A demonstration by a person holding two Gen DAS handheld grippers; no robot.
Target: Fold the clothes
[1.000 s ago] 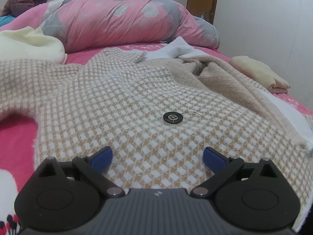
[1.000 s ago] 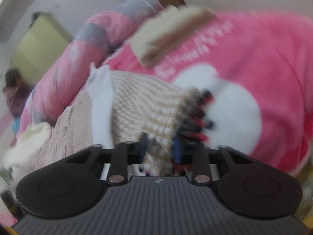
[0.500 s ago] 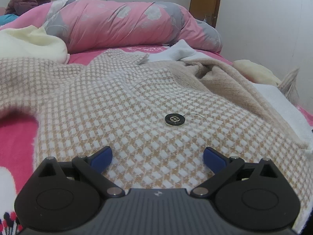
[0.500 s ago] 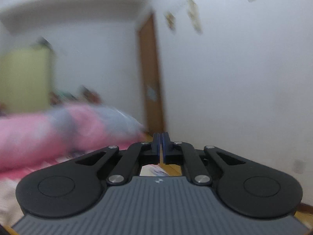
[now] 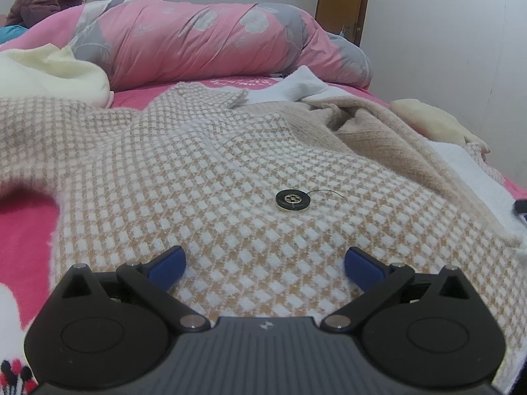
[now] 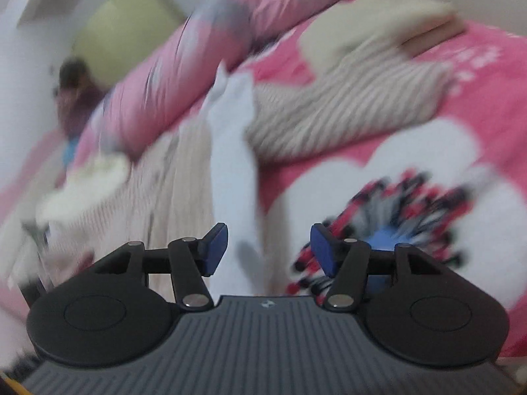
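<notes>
Pink bedding (image 5: 29, 230) covers the bed, with a checked cardigan (image 5: 204, 177) spread flat across it, button (image 5: 292, 199) up. Left tongs (image 5: 263, 263) hover released over the knit. Right tongs (image 6: 268, 247) have just been opening, nothing pinched, above the cardigan's white edge (image 6: 234, 151).

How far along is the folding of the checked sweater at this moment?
Early. Done: the checked sweater lies spread on the pink bed cover, button up, its beige edge bunched. In hand: nothing; the left gripper hovers open over the cloth, and the right gripper has just been opening, nothing between its pads. Left: every fold; a folded cream garment sits aside.
</notes>
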